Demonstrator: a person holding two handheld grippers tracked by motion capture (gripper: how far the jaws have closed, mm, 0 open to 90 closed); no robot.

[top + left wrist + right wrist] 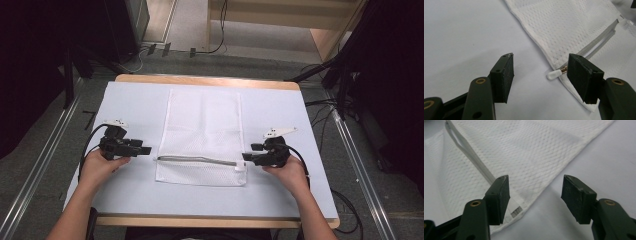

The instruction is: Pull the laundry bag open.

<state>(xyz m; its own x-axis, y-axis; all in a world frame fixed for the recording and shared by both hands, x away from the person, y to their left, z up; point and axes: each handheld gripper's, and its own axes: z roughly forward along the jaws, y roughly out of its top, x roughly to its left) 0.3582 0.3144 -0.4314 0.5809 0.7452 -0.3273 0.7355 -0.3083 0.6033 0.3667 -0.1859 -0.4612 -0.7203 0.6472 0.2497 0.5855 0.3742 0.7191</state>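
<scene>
A white mesh bag (202, 135) lies flat in the middle of the white-covered table (130, 100). Its zipper (195, 160) runs across near the front edge. My left gripper (147, 149) rests just left of the bag, open and holding nothing. In the left gripper view the white zipper pull (554, 74) lies on the table between the open jaws of the left gripper (540, 66), close to the right-hand one. My right gripper (248, 152) stands open at the bag's right end. In the right gripper view the bag's corner tag (516, 211) lies by the left jaw of the right gripper (535, 187), untouched.
The table's wooden rim (210, 80) shows at the far side, with bare cloth to either side of the bag. Dark stands and cables (340, 85) sit on the floor around the table. The person's forearms reach in from the front edge.
</scene>
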